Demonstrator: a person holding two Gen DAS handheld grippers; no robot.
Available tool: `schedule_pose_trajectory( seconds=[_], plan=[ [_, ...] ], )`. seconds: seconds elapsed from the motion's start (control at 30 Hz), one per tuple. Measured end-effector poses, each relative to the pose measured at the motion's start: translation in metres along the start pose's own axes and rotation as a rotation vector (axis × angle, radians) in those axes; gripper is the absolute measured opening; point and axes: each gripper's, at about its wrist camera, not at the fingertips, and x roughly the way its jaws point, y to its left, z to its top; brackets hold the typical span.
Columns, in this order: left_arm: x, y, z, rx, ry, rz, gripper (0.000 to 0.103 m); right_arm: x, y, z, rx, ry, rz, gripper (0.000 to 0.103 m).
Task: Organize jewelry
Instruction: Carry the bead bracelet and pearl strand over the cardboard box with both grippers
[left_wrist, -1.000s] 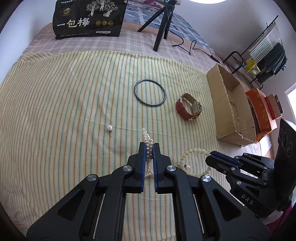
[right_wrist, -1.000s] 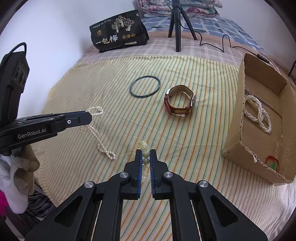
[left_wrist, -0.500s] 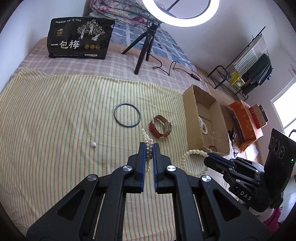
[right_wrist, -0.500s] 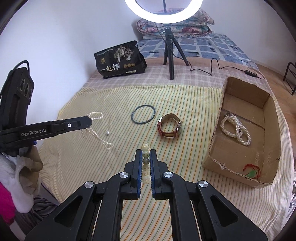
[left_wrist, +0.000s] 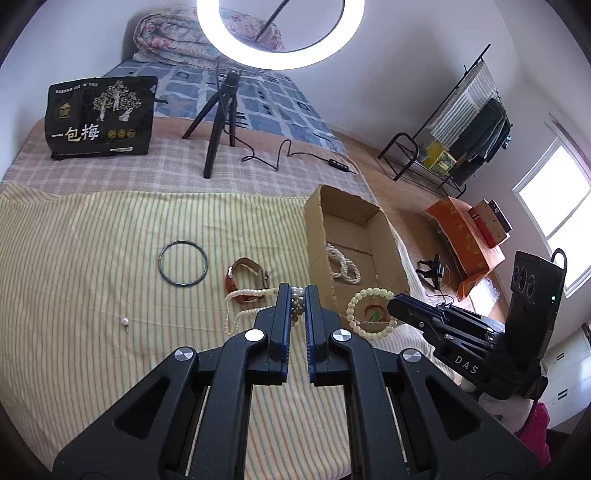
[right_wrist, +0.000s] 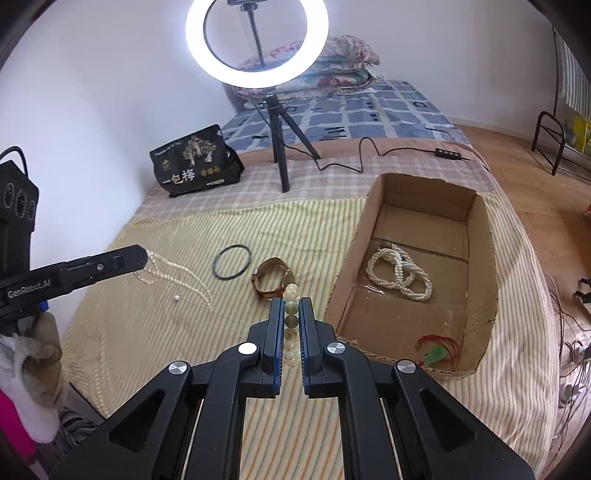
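My left gripper (left_wrist: 297, 295) is shut on a white pearl necklace (left_wrist: 240, 304), which hangs in the air above the striped cloth; it also shows in the right wrist view (right_wrist: 173, 273). My right gripper (right_wrist: 291, 310) is shut on a pale jade bead bracelet (right_wrist: 291, 295), seen as a ring in the left wrist view (left_wrist: 369, 314). The cardboard box (right_wrist: 480, 236) lies to the right and holds a pearl strand (right_wrist: 400, 273) and a red-cord green pendant (right_wrist: 436, 352). A dark bangle (right_wrist: 232, 266), a brown leather watch (right_wrist: 271, 282) and a loose pearl (right_wrist: 176, 298) lie on the cloth.
A ring light on a tripod (right_wrist: 279, 147) stands at the back with its cable (right_wrist: 369, 151) trailing right. A black snack bag (right_wrist: 195, 166) leans behind the cloth. Folded quilts (right_wrist: 325, 62) lie at the far end. The bed edge drops off right of the box.
Both grippers have risen well above the bed with their jewelry. The pearl necklace has come off the cloth and swings. The box now sits closer ahead of both grippers.
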Motion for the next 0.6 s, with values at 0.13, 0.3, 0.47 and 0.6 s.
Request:
schedule_pose_trajectory(
  seconds=[0.13,0.3,0.47,0.6],
  plan=[
    [0.011,-0.019,0.004,0.016,0.008,-0.031,0.005,-0.007,-0.018,0.0,0.027,-0.011,-0.024,0.006],
    [0.024,-0.043,0.01,0.032,0.01,-0.07,0.005,-0.015,-0.042,0.003,0.063,-0.032,-0.058,0.006],
    [0.033,-0.064,0.018,0.052,-0.001,-0.1,0.005,-0.02,-0.069,0.006,0.113,-0.047,-0.084,0.006],
    [0.039,-0.076,0.024,0.065,-0.004,-0.116,0.005,-0.018,-0.088,0.006,0.146,-0.043,-0.116,0.006]
  ],
)
